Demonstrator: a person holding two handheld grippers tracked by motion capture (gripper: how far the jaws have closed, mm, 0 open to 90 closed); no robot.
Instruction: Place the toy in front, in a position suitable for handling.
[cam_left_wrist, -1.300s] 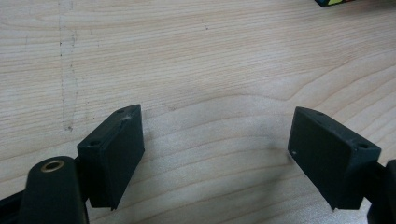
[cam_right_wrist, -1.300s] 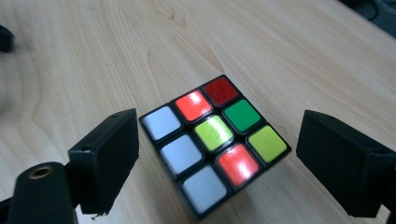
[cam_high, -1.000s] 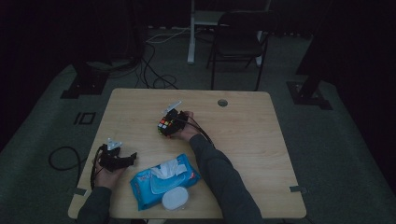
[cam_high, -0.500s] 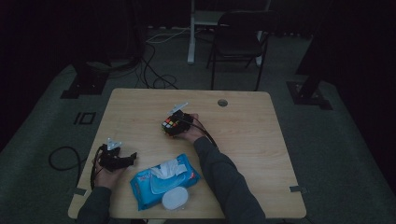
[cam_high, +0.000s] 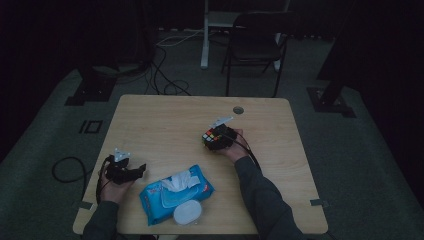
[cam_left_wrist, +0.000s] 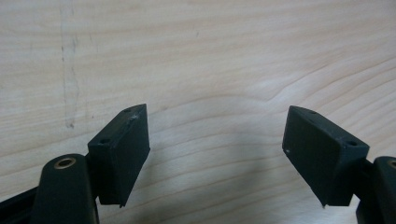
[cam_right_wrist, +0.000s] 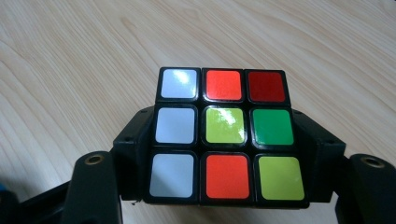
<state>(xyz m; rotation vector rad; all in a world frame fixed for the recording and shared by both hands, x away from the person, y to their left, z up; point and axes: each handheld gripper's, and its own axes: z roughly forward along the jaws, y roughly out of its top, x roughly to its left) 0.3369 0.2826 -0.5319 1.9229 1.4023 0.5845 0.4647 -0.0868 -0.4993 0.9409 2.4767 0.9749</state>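
Observation:
A scrambled colour cube (cam_right_wrist: 225, 135) sits clamped between the two black jaws of my right gripper (cam_right_wrist: 224, 149), with white, orange, red, green and yellow stickers facing the camera. From the high view the cube (cam_high: 212, 139) and right gripper (cam_high: 216, 139) are at the middle of the wooden table (cam_high: 165, 120), right of centre. My left gripper (cam_high: 139, 171) rests near the table's front left edge, pointing right. Its jaws stand wide apart over bare wood (cam_left_wrist: 215, 154), holding nothing.
A blue pack of wet wipes (cam_high: 176, 192) with a white round lid lies at the front of the table between my forearms. A cable hole (cam_high: 238, 110) is near the far edge. A chair (cam_high: 255, 45) and floor cables stand beyond the table.
The right gripper has carried the cube to the right and slightly nearer me. The left gripper has stayed in place.

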